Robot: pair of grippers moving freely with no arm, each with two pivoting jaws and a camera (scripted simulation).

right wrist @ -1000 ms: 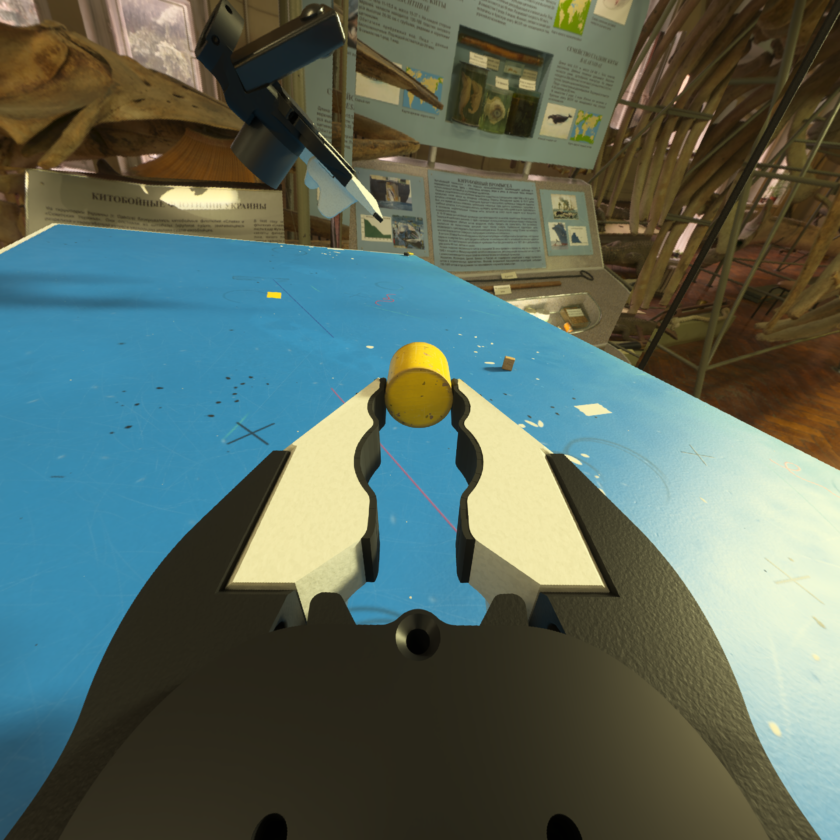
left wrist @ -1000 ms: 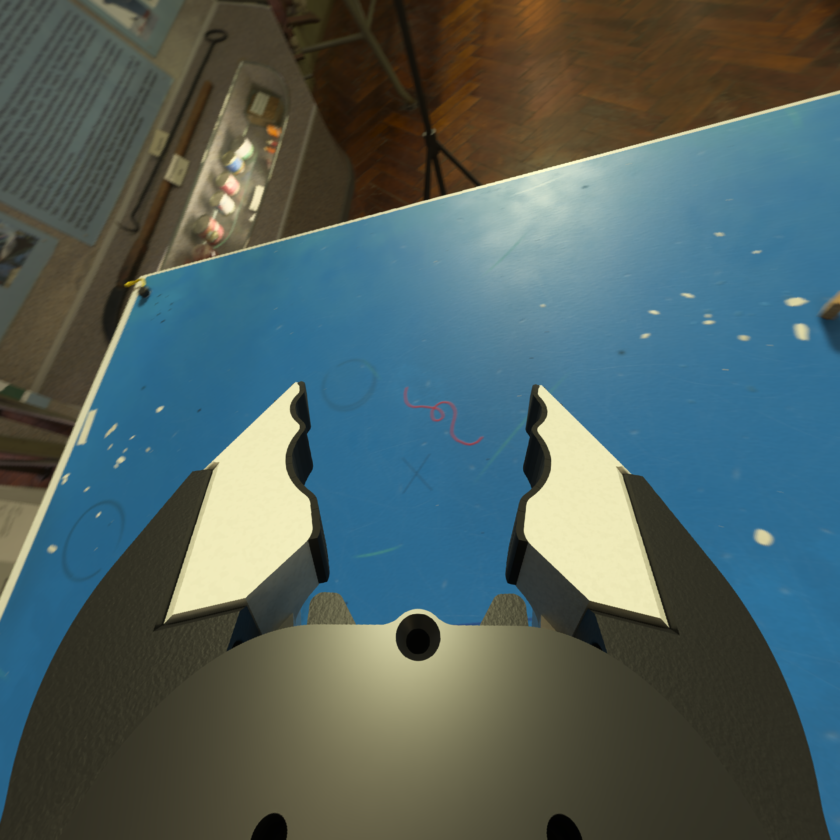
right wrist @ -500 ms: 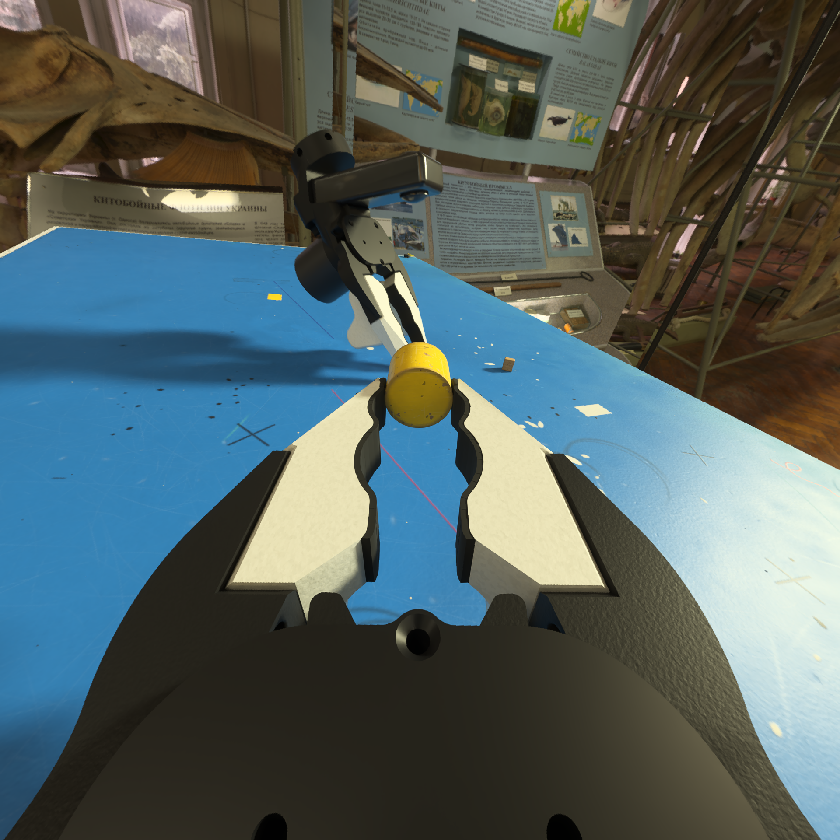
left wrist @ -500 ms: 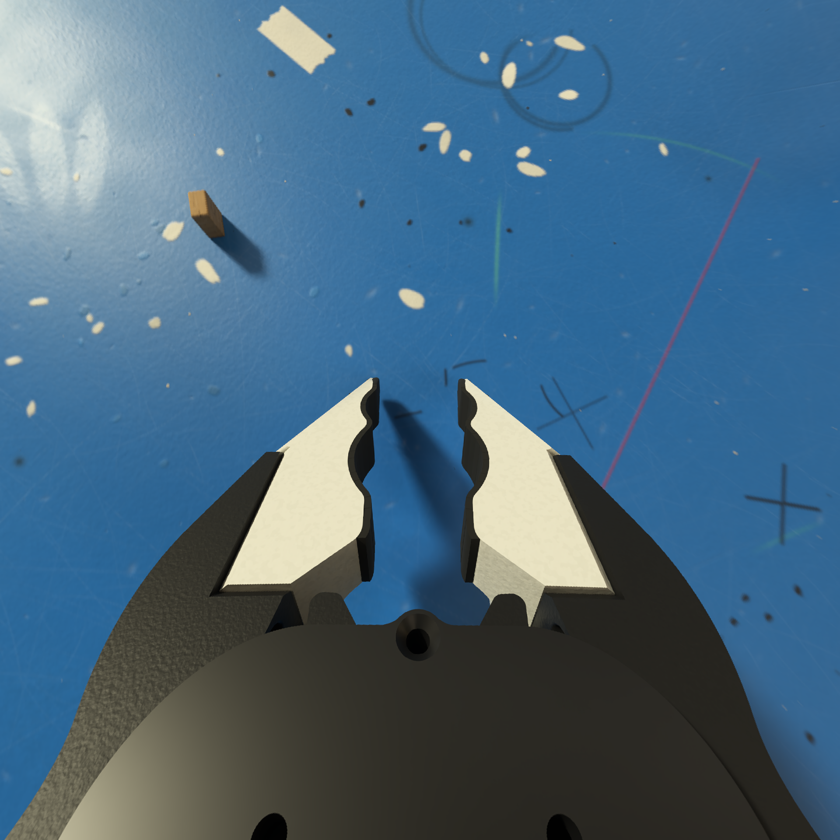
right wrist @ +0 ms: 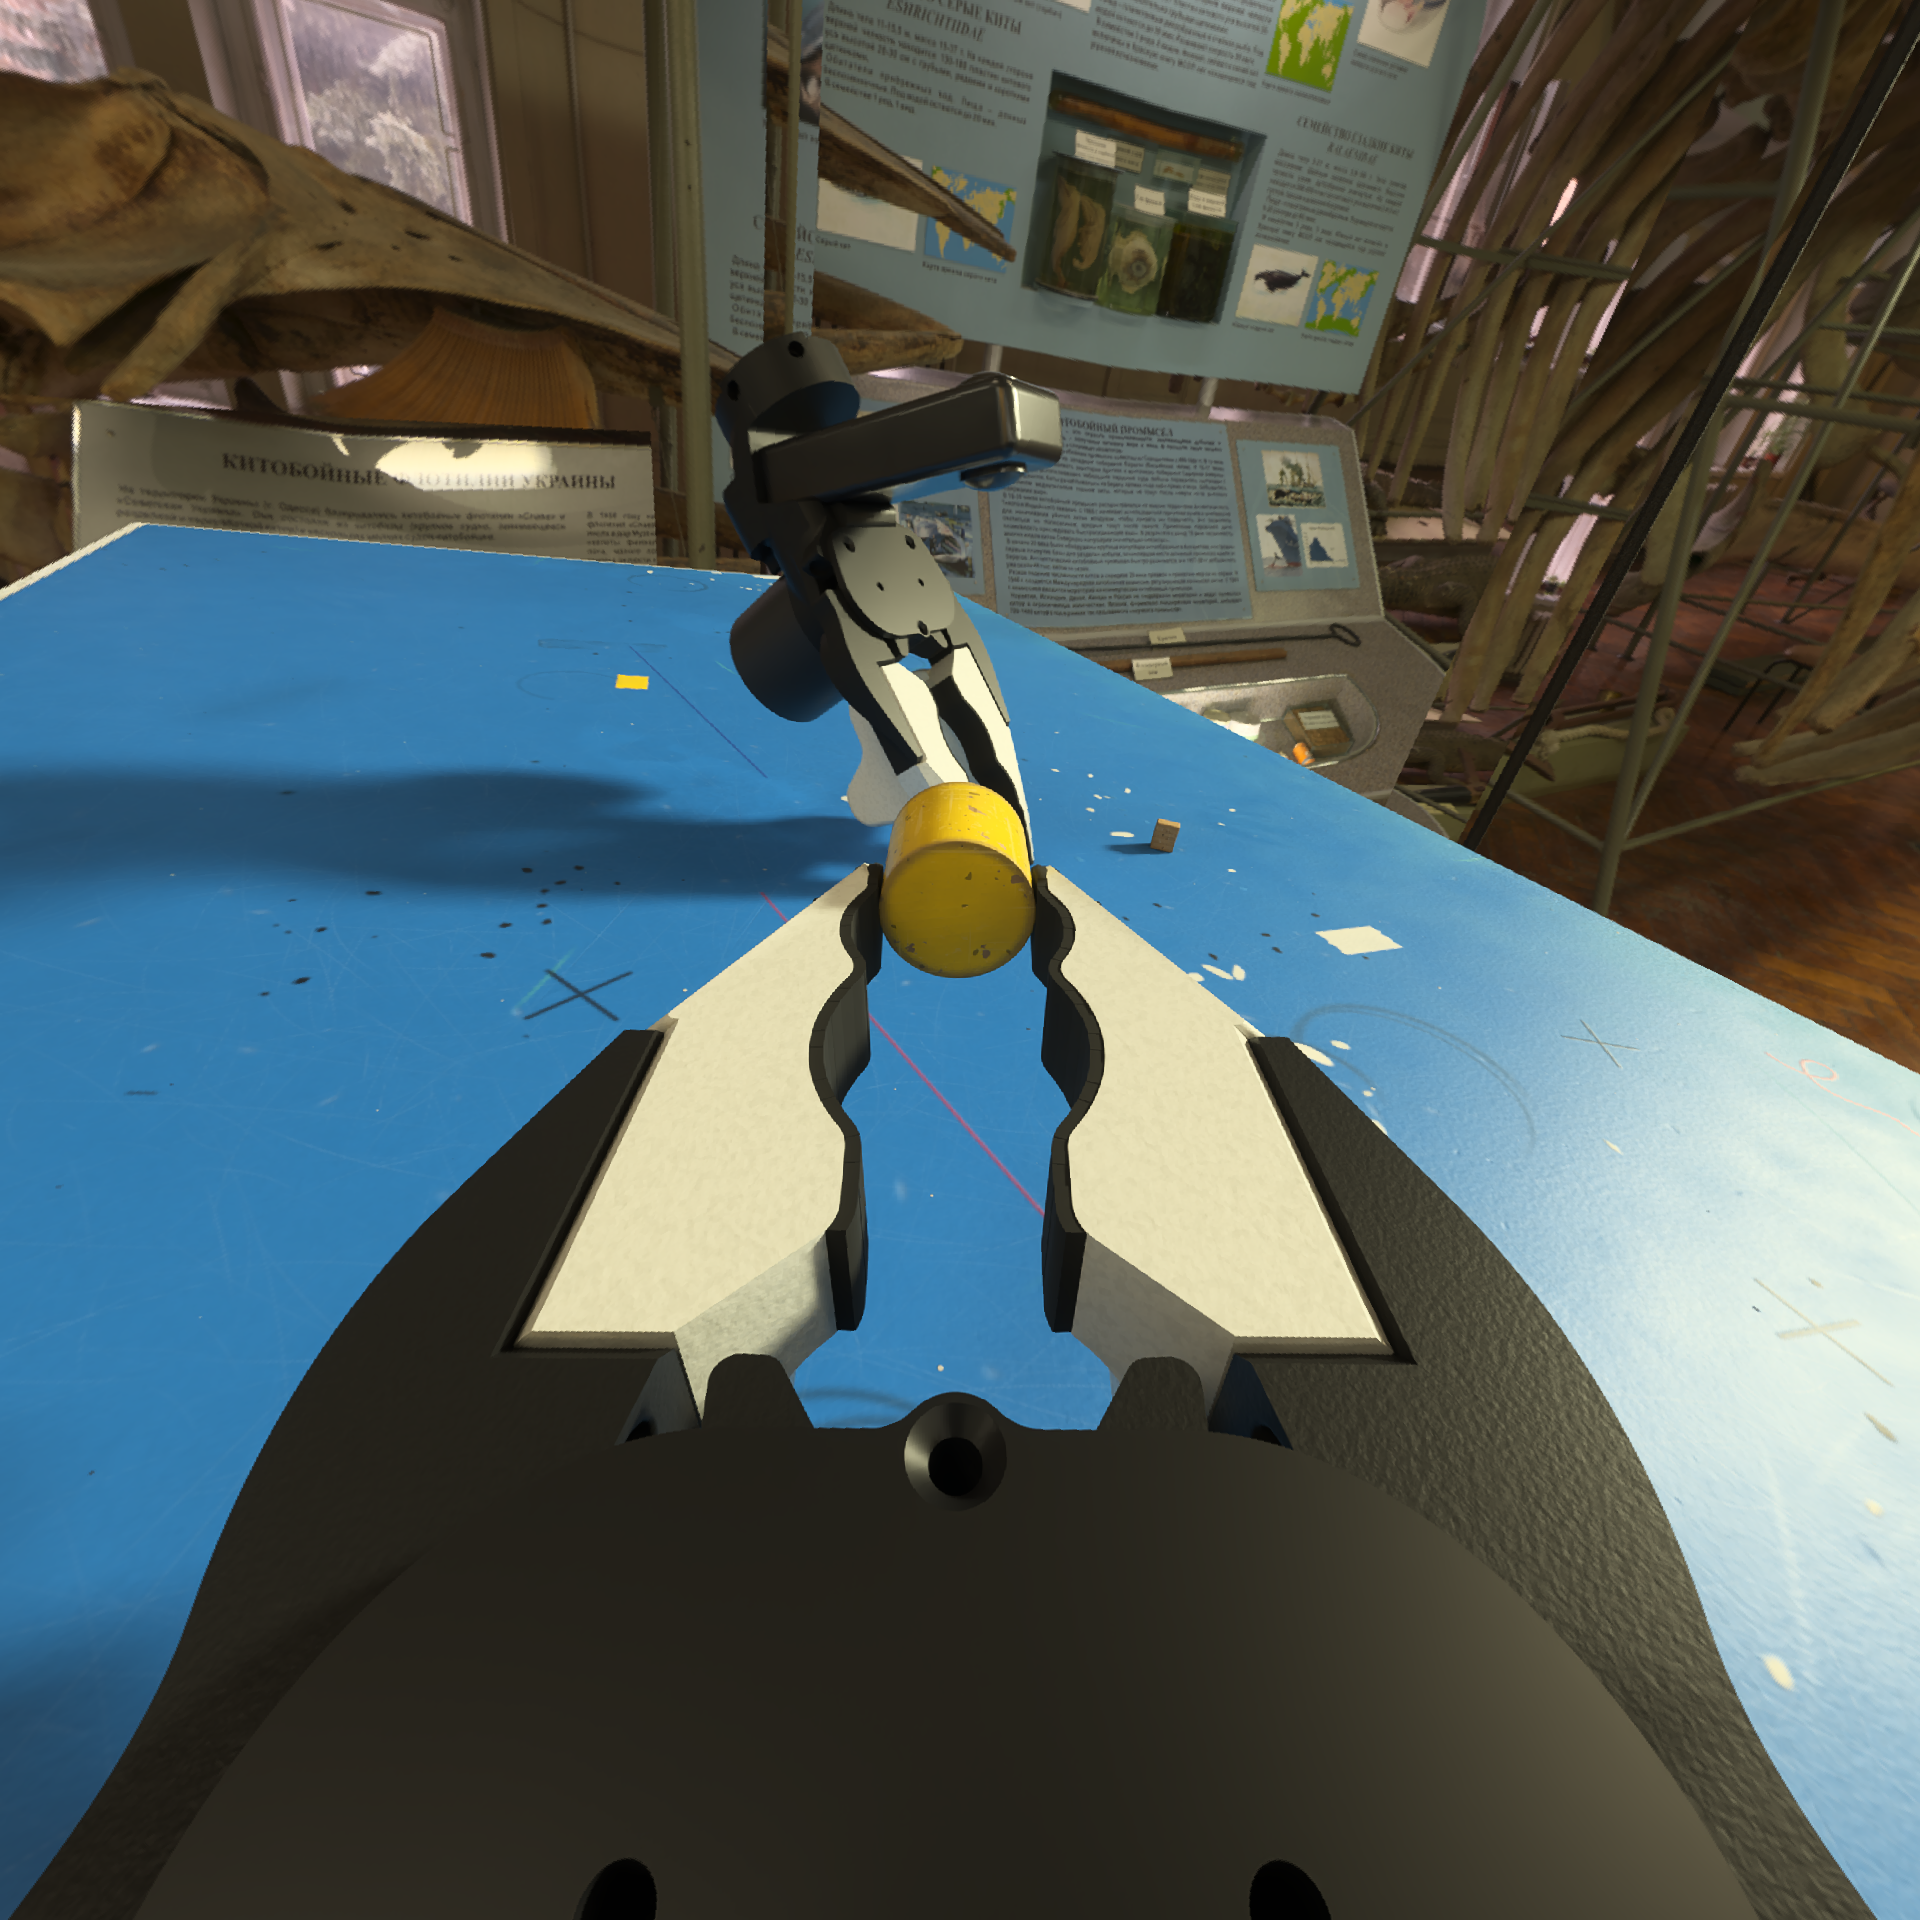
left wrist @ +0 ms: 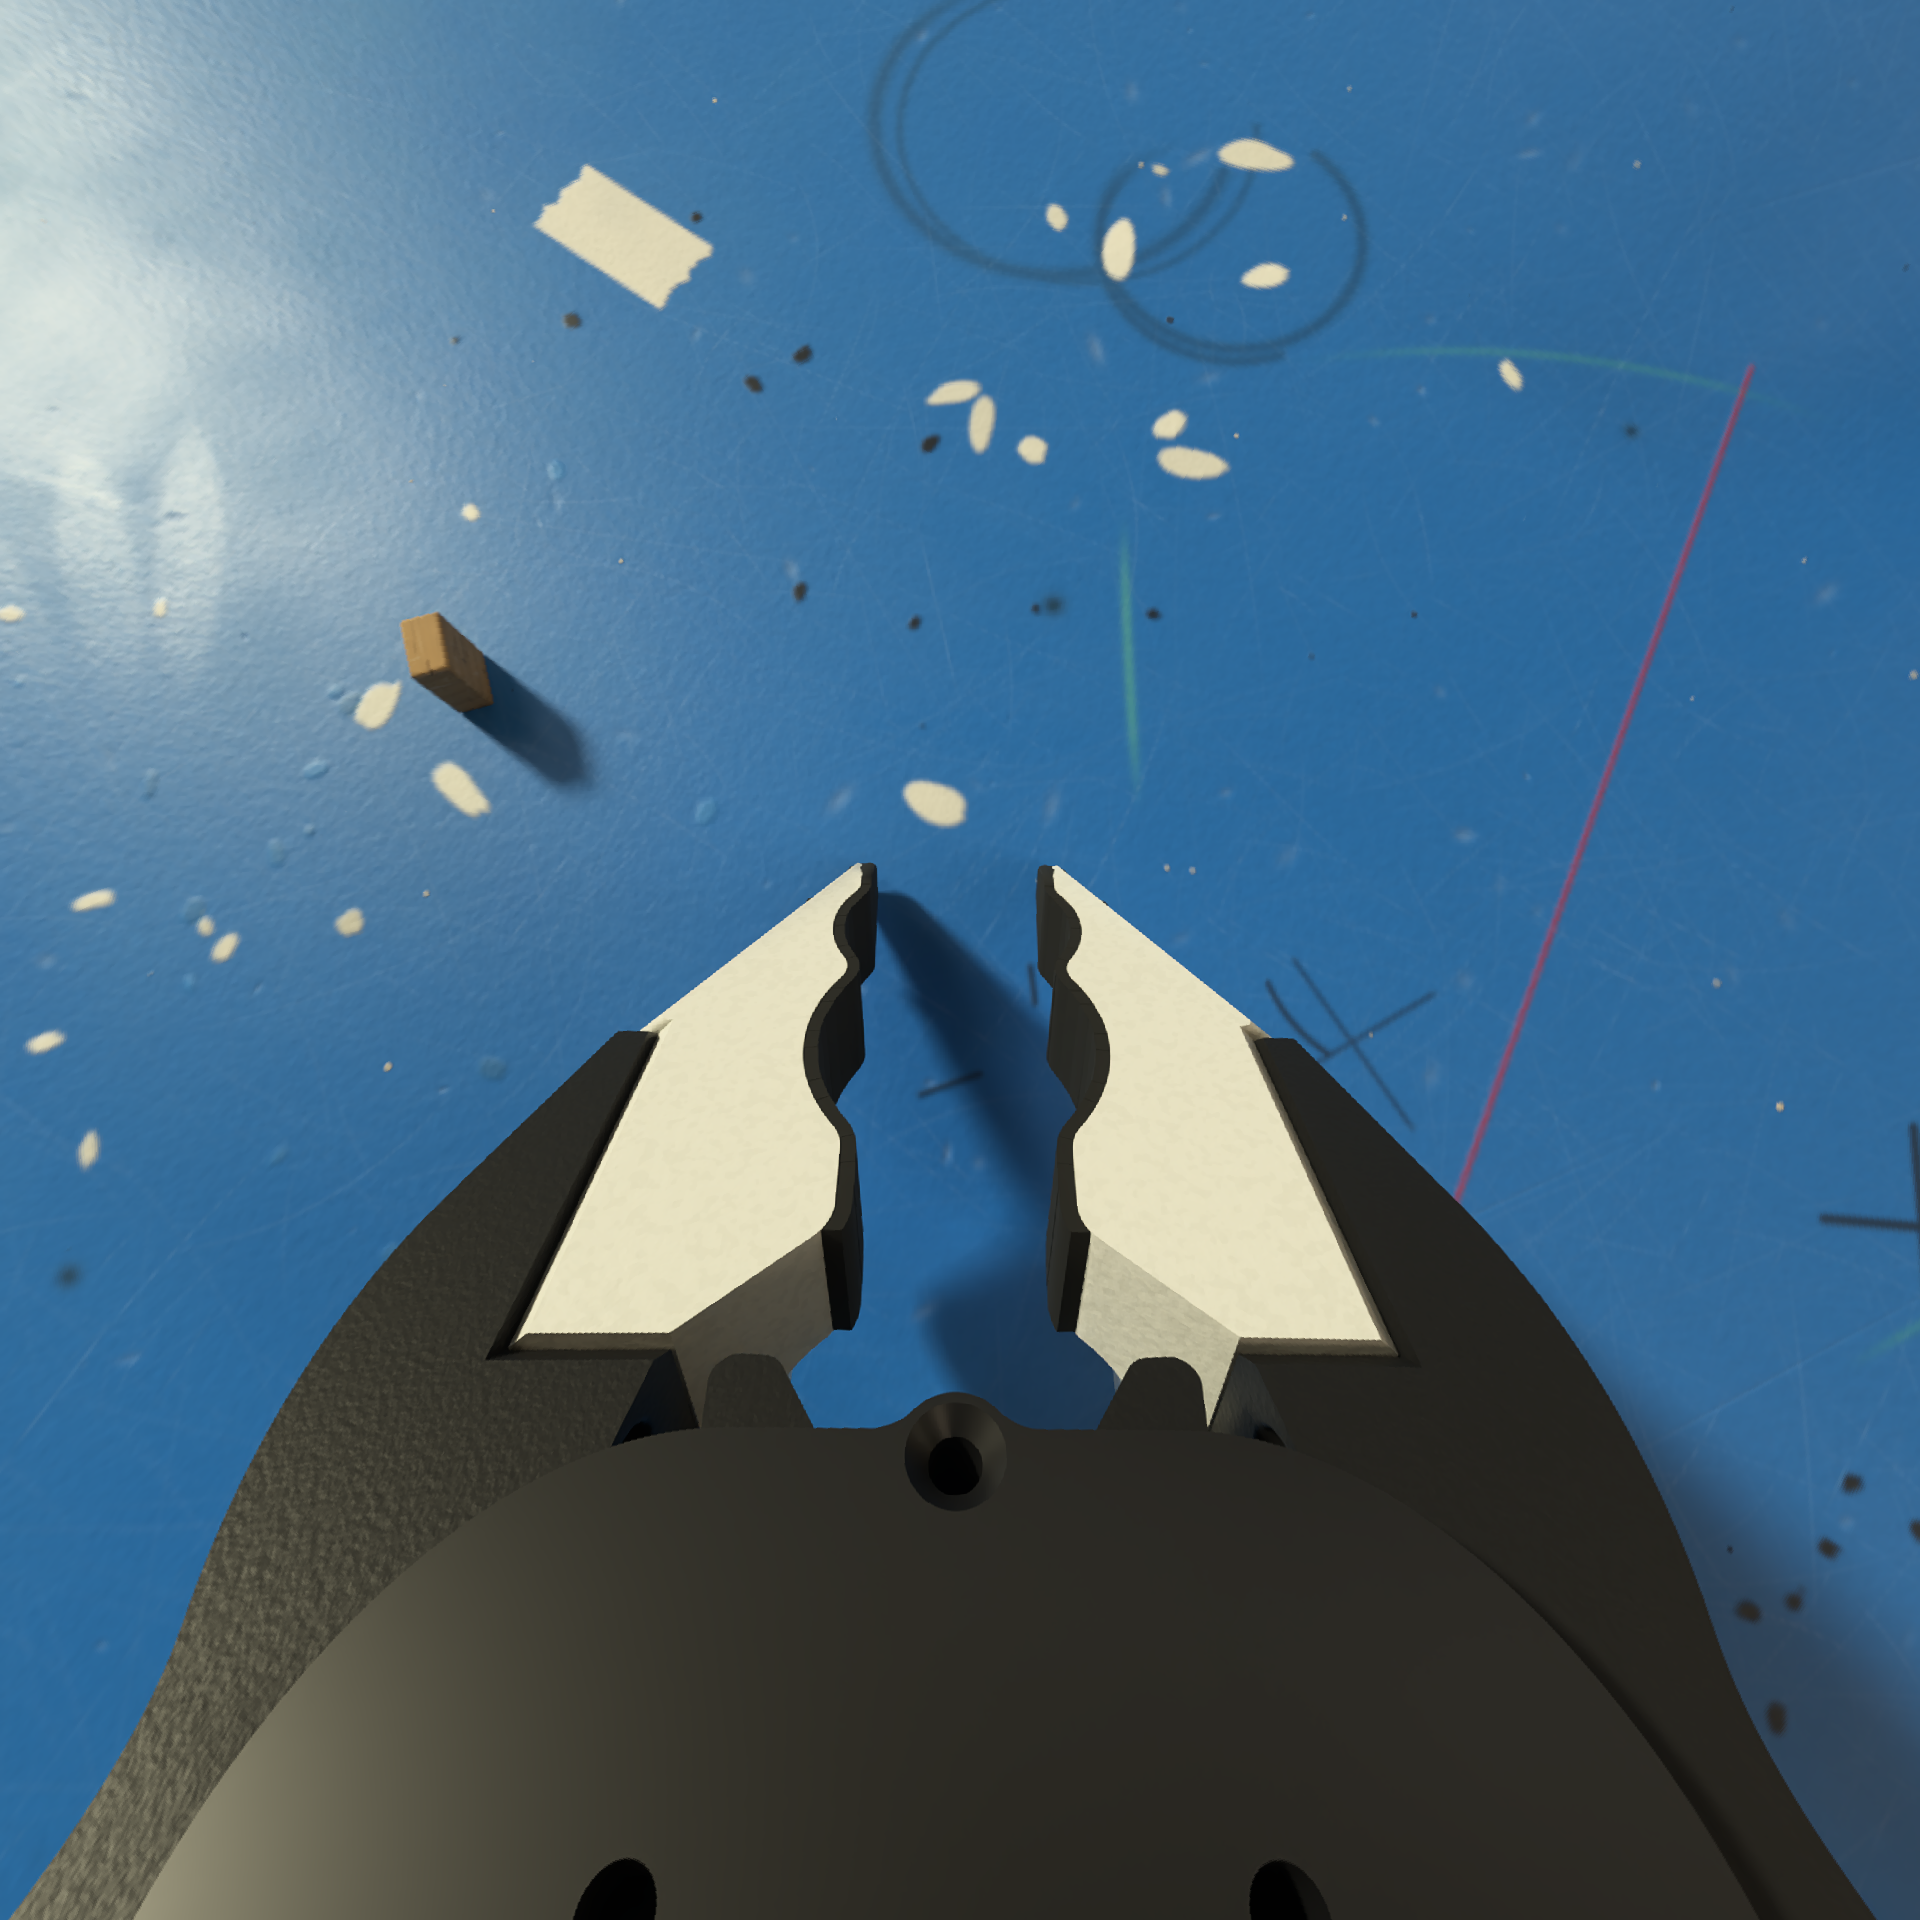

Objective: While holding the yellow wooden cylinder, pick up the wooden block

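Wooden block (left wrist: 445, 661) ahead-left of spread left hand-held gripper (left wrist: 956, 883); right hand-held gripper (right wrist: 956, 883) pinches yellow cylinder (right wrist: 956, 894).

The left wrist view looks steeply down past its own gripper (left wrist: 957, 873) onto the blue surface (left wrist: 1351, 727) from close above. The right wrist view looks low and forward across the surface (right wrist: 312, 935) toward the room. Both share the wooden block (left wrist: 445, 661) (right wrist: 1165, 834).
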